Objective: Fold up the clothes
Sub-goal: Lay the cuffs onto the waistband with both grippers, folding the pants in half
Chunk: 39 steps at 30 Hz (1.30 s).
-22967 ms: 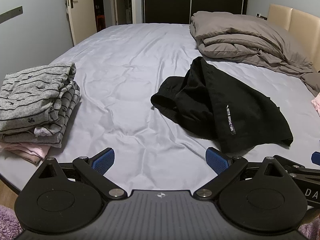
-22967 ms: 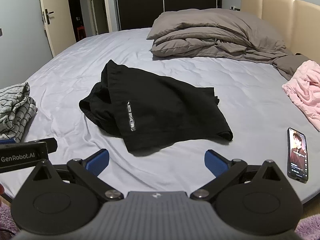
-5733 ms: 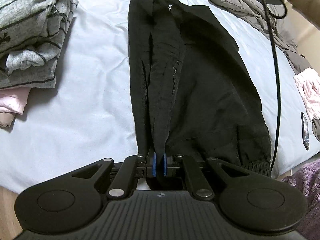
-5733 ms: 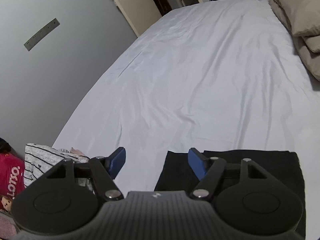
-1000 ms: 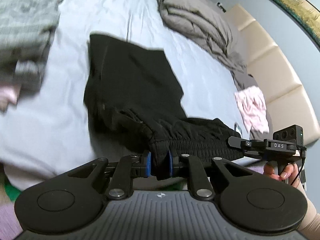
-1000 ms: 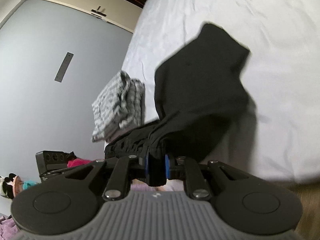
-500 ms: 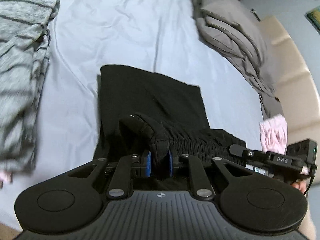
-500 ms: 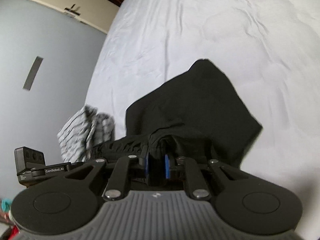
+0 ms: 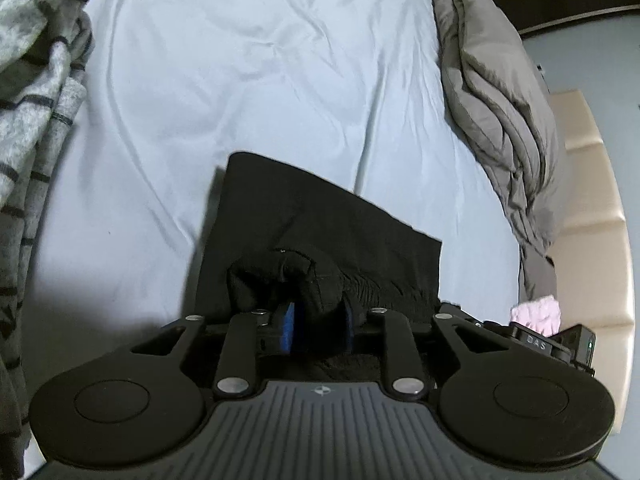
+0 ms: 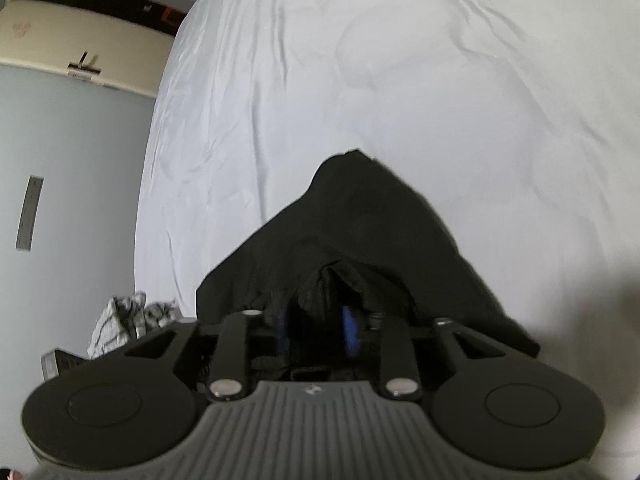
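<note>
While folded over on light sheet, one black trousers between two grippers: left gripper pinching bunched cuff at narrow gap, right gripper likewise on other cuff. Long axis away from grippers, fold edge far. One striped grey pile left of trousers; one grey duvet, one pink garment right. Right-wrist view blurred; near cuffs hidden behind fingers.

bed, black trousers, grey duvet
</note>
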Tool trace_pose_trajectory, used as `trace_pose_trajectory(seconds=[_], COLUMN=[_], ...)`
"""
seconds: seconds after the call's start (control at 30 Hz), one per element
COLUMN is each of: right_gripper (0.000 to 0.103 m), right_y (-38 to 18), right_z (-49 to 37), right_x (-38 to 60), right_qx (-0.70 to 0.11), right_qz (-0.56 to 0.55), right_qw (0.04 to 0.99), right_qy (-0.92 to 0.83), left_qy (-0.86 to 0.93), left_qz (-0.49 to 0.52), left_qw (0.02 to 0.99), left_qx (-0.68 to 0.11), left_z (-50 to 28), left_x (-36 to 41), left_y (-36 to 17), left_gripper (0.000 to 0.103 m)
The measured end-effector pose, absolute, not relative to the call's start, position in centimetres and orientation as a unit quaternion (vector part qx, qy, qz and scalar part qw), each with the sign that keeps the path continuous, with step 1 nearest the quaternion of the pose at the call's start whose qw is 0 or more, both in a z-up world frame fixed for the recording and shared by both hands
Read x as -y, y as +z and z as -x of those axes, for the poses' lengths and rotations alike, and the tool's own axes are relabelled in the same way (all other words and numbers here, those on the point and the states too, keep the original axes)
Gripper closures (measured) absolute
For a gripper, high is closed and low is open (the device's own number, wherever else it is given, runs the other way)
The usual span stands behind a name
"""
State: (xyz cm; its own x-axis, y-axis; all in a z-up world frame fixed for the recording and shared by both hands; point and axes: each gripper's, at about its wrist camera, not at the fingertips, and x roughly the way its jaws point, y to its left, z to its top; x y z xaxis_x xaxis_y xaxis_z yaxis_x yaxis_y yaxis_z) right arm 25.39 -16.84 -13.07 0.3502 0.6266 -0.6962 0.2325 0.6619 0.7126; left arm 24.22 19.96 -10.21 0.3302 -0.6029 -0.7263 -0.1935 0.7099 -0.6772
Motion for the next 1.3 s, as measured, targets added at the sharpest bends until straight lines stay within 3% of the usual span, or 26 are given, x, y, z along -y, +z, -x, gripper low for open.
trace_pose_trajectory(seconds=[0.2,0.43,0.53,0.63,0.73,1.03,1.3], right_gripper=[0.039,0.039,0.051,0.072,0.077,0.079,0.076], right_y=[-11.0,-7.3,-5.7,-4.9,-5.3,-9.3,-10.8], right_z=[-25.2,-23.2,-21.8,-20.3,-19.3,-18.1,-21.0], right_x=[17.7,17.9,16.5,15.0,13.5,9.3,8.1], right_qx=[-0.517,-0.484,-0.470,-0.459,-0.462,-0.498,-0.477], right_qz=[-0.394,-0.327,-0.261,-0.207,-0.175,-0.061,-0.024], right_qw=[0.747,0.794,0.819,0.833,0.834,0.819,0.837], right_qy=[0.139,0.165,0.200,0.229,0.246,0.277,0.267], left_qy=[-0.125,-0.127,-0.158,-0.187,-0.212,-0.247,-0.228], left_qz=[0.355,0.273,0.213,0.159,0.110,0.021,0.003], left_qw=[0.761,0.810,0.828,0.836,0.832,0.806,0.823], left_qx=[-0.528,-0.504,-0.494,-0.490,-0.500,-0.537,-0.520], left_z=[-24.1,-22.3,-21.0,-19.6,-18.6,-17.7,-20.8], left_x=[-21.0,-20.4,-18.4,-15.8,-12.9,-8.8,-9.3], left_y=[-8.0,-4.1,-2.3,-1.4,-2.1,-6.1,-7.8], left_gripper=[0.059,0.059,0.066,0.070,0.072,0.073,0.073])
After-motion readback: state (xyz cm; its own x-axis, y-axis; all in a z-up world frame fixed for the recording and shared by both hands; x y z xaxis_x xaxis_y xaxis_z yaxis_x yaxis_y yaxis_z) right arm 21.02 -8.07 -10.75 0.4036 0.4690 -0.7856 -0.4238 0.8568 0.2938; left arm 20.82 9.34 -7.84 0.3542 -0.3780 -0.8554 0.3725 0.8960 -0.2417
